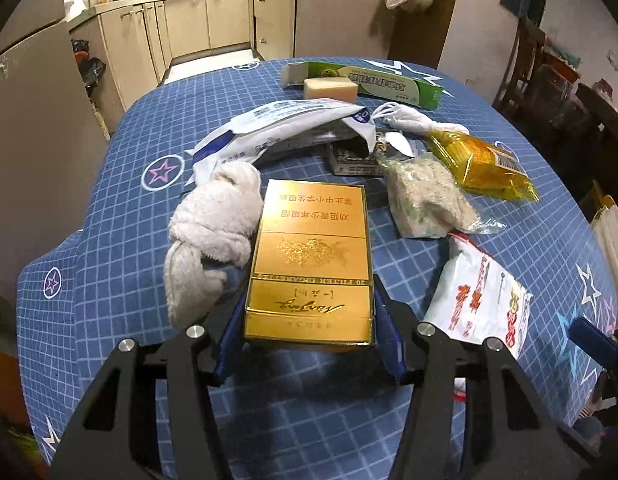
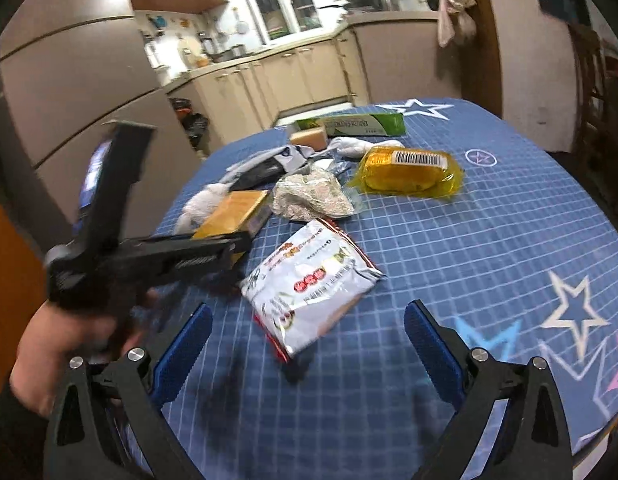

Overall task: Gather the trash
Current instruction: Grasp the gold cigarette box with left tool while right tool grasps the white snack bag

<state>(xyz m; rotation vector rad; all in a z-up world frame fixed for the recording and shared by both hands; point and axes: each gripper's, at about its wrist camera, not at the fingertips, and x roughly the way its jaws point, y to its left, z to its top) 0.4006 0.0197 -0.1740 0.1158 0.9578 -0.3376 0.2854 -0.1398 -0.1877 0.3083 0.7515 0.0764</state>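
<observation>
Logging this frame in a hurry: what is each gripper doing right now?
Left gripper: fingers on either side of the gold cigarette box; contact cannot be told.
Right gripper: open, empty, above the white snack packet.

tablecloth (image 1: 121,216): blue, white grid, stars | cigarette box (image 1: 311,256): gold | wrapper (image 2: 409,172): yellow

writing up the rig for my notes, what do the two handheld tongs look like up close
Both match: the left tongs and right tongs have black, angular linkage arms with triangular cut-outs and round silver pivot bolts. Each finger ends in a blue pad with a ribbed face. No cables show. The hand on the left tongs' black handle is bare, with a dark sleeve edge beneath it.
</observation>
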